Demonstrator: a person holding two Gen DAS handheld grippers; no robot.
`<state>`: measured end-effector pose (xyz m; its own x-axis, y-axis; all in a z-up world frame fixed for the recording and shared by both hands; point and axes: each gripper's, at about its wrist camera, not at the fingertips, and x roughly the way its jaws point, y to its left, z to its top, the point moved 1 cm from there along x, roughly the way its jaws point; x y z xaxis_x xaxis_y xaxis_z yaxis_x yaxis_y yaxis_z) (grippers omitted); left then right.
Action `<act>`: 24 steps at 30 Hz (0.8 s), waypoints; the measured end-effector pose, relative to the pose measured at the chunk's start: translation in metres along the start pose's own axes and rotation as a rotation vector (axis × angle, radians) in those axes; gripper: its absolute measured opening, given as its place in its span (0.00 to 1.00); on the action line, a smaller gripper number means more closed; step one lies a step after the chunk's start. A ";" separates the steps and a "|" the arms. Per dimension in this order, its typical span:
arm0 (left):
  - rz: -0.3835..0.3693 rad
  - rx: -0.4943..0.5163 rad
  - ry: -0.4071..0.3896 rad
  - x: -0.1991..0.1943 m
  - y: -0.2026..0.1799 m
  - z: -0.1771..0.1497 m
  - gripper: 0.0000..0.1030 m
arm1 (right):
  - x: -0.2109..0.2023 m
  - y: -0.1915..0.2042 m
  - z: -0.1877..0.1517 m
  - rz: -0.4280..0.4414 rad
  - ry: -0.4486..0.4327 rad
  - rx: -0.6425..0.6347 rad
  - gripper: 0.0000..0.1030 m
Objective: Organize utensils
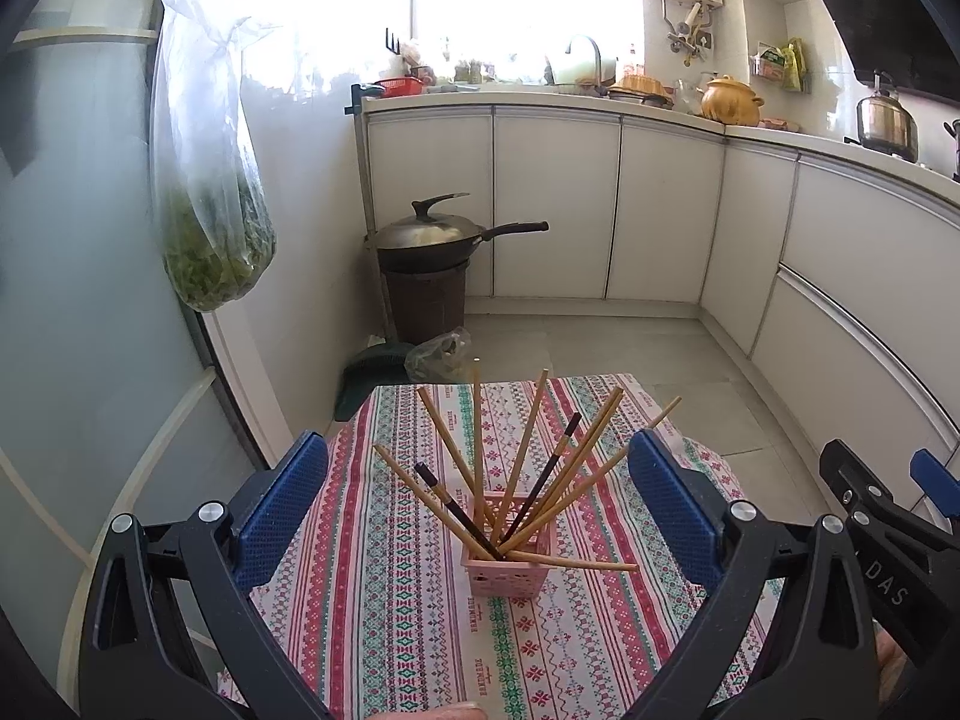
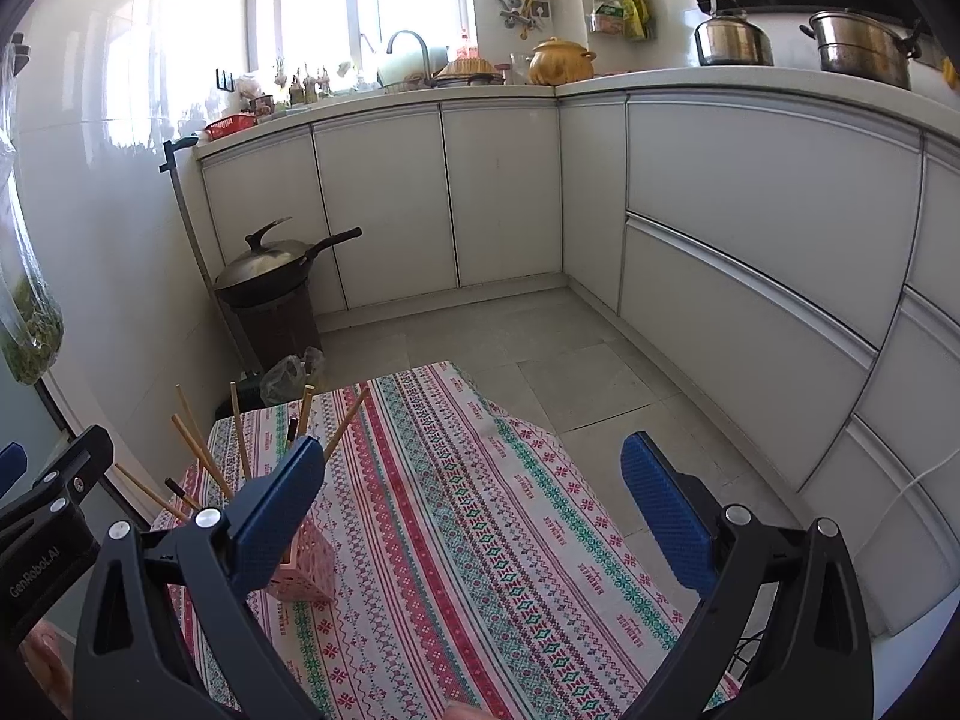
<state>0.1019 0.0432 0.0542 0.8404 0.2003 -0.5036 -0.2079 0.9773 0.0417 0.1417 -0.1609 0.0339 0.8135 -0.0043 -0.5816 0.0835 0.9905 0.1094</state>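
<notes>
Both my left gripper (image 1: 477,507) and right gripper (image 2: 474,504) gape wide, holding nothing; nudging the fanned chopsticks (image 1: 522,468) could topple the light basket (image 1: 507,576).

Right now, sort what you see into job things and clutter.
Job:
chopsticks
pink basket
left gripper, open
right gripper, open

Lying about:
wok with lid, on a brown bin
bag of greens, hanging
kettle
clay pot
</notes>
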 end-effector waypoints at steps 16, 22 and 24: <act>0.011 -0.009 0.007 0.001 -0.001 -0.002 0.93 | 0.001 0.001 -0.001 -0.004 0.000 0.000 0.94; 0.016 -0.007 0.012 0.002 -0.001 -0.002 0.93 | 0.003 0.001 -0.001 -0.002 0.006 0.001 0.94; 0.019 -0.007 0.014 0.003 -0.001 -0.002 0.93 | 0.003 0.001 -0.001 -0.001 0.005 0.003 0.94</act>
<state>0.1037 0.0425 0.0506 0.8291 0.2182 -0.5147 -0.2275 0.9727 0.0459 0.1433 -0.1598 0.0313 0.8104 -0.0049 -0.5859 0.0861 0.9901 0.1108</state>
